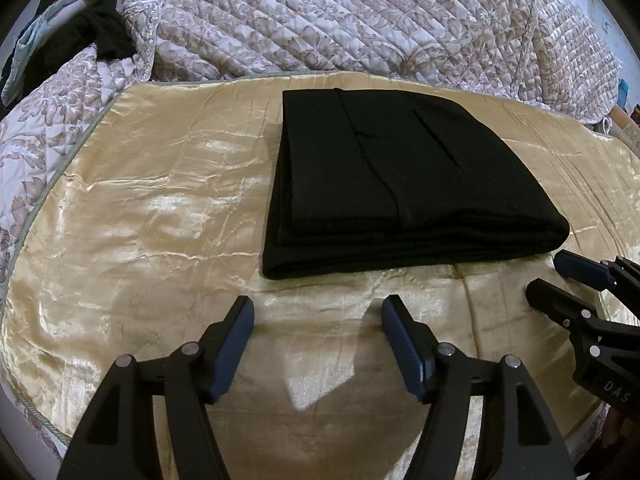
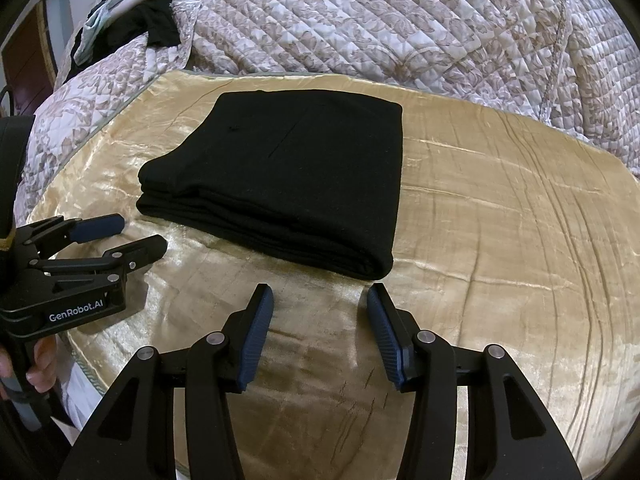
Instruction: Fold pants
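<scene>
I am holding a pair of tongs in each hand over a bed. The black pants lie folded into a thick, neat rectangle on a shiny gold cloth spread across the bed, with several layers stacked at the near edge. Behind the cloth, on the far side, a quilted floral bedspread is bunched up, and a few dark and pale garments sit at the far left.

My left tongs hover just near of the pants, jaws standing well apart with nothing between them. My right tongs hover near the right near corner of the pants, jaws partly apart and also empty; neither touches the fabric.

The folding looks finished to me: no loose leg or waistband shows. All that seems left is drawing my hands away.
</scene>
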The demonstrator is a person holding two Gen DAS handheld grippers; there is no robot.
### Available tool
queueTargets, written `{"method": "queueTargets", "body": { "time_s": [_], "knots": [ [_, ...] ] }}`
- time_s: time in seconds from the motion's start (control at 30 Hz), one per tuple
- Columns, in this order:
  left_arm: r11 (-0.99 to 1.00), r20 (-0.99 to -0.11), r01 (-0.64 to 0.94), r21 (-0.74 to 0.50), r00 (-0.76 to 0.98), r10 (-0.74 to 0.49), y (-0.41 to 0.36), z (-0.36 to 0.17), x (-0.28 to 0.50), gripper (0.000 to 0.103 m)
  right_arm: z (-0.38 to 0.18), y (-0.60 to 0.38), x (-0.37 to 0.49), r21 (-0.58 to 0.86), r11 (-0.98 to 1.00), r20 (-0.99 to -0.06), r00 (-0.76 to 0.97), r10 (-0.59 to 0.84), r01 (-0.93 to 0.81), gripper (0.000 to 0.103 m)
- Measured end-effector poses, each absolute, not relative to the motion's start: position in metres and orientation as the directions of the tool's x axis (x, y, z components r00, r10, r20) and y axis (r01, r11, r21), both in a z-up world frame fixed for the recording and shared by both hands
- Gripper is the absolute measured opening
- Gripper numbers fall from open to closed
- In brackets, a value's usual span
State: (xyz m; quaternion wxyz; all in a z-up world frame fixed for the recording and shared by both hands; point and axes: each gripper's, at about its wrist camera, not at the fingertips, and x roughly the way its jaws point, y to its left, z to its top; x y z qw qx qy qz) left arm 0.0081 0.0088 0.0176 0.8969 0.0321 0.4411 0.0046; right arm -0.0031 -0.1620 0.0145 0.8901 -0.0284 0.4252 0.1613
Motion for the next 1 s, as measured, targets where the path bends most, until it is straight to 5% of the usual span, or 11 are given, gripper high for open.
{"method": "queueTargets", "body": {
  "time_s": [1.0],
  "knots": [
    [0.998,-0.792,0.018,0.067,0.609,0.042,0.0076,0.0177,0.0085,0.070,0.0141,-0.1615,-0.0018,0.075,0.944,-0.765,0.589,0.260,-0.320,0.052]
  ]
}}
